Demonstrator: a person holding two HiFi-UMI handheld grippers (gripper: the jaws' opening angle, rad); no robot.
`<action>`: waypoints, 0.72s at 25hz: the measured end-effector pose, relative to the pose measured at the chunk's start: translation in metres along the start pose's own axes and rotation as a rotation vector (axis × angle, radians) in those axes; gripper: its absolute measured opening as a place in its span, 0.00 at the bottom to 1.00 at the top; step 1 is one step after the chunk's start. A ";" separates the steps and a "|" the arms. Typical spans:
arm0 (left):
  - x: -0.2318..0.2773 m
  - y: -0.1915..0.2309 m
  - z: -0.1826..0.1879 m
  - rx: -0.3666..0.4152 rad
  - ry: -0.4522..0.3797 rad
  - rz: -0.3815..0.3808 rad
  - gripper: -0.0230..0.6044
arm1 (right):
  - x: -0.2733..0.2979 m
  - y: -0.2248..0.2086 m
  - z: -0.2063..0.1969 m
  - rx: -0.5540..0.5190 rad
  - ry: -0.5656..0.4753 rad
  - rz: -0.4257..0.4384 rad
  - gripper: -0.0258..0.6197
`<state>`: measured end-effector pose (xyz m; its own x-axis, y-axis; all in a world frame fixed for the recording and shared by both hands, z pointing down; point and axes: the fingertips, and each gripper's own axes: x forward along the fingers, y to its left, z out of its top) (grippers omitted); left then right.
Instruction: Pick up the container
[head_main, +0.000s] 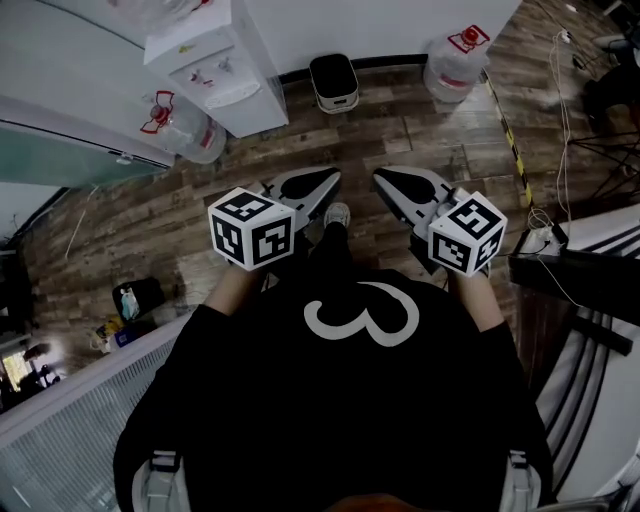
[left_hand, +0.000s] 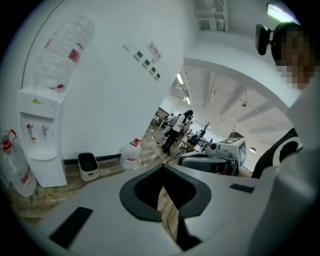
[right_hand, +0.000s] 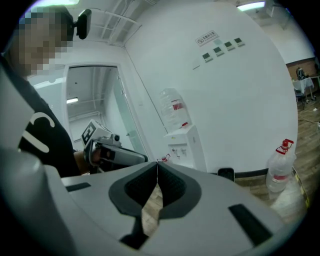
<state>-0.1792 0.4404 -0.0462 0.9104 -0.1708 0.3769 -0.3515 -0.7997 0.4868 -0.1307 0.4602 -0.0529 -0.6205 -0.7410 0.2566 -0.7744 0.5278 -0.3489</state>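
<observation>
I am looking steeply down over a black shirt (head_main: 340, 400) at a wood-plank floor (head_main: 400, 130), with both grippers being held out in front of the chest, well above the boards. At the far left a water bottle (head_main: 185, 128) is lying beside a white water dispenser (head_main: 225, 60) that is standing against the wall. The left gripper (head_main: 325, 182) is pointing forward with its jaws pressed together and nothing between them; in its own view the dark pads (left_hand: 150, 192) are meeting at the tip, with only floor showing through the slit below. The container (head_main: 333, 82), a small white one with a dark open top, is sitting on the floor against the wall, just right of the dispenser and well ahead of both grippers, neither of which is touching it. A shoe (head_main: 337, 214) is showing between the two grippers. The right gripper (head_main: 387, 180) is likewise squeezed closed on nothing. Farther right a second water bottle (head_main: 455, 62) is standing by the wall, and cables (head_main: 565, 110) are trailing across the floor at the edge.
</observation>
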 end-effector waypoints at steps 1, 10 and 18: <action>0.005 0.011 0.004 -0.006 0.011 0.000 0.06 | 0.010 -0.009 0.002 0.010 0.008 0.000 0.08; 0.058 0.122 0.041 -0.054 0.113 0.005 0.06 | 0.097 -0.098 0.023 0.102 0.079 -0.006 0.08; 0.100 0.195 0.064 -0.097 0.157 -0.003 0.06 | 0.153 -0.157 0.029 0.186 0.141 0.000 0.08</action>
<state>-0.1425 0.2307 0.0358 0.8687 -0.0701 0.4903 -0.3750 -0.7398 0.5586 -0.1002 0.2523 0.0151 -0.6419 -0.6686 0.3754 -0.7464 0.4328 -0.5055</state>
